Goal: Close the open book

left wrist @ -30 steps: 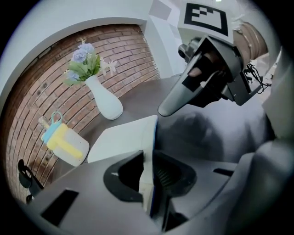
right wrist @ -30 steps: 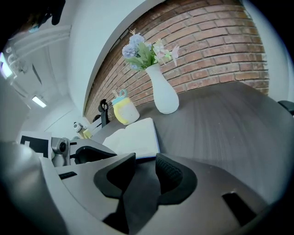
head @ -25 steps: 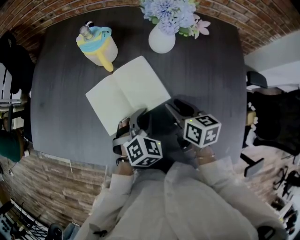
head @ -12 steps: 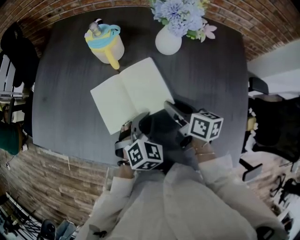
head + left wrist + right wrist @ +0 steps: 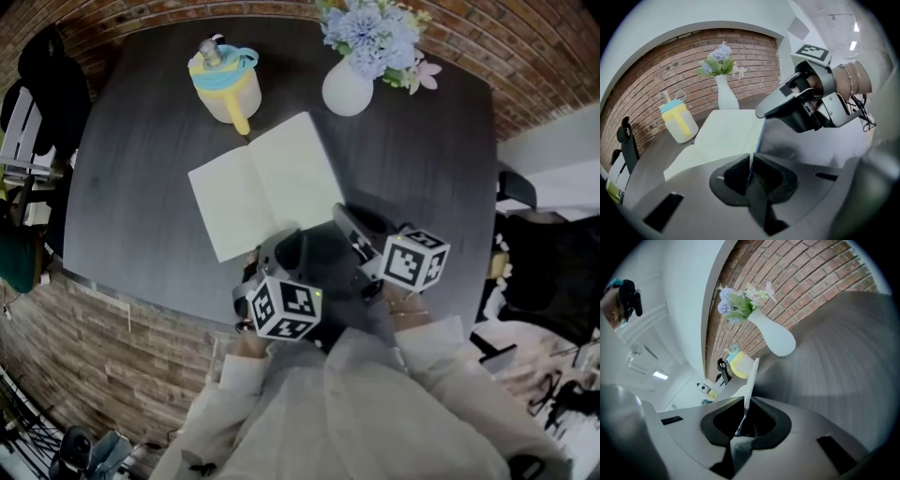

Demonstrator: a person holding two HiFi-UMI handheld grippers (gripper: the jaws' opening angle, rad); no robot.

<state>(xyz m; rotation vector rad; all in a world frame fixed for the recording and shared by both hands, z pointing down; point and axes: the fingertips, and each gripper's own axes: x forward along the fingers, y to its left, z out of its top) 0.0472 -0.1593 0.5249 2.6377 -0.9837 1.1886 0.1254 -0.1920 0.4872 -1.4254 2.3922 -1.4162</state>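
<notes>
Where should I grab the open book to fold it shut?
Pinch the right-hand leaf's near edge, coming from the person's side: the open book lies flat, and that thin edge is nearest. The left claw and right claw are closing on it there.

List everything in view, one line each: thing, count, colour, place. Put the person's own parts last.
table: one, dark grey, under everything.
open book: one, cream pages with a blue cover edge, mid-table, pages up.
vase: one, white, at the far edge of the table, beyond the book.
flowers: one bunch, blue and pink, in the vase.
cup: one, cream with a blue and yellow lid, far left of the book.
brick wall: one, red-brown, behind the table.
sleeves: two, pale, nearest the camera.
marker cubes: two, black and white, one on each tool.
left tool: one, dark grey, jaws closing on the book's near edge.
right tool: one, dark grey, jaws closing on the same edge.
</notes>
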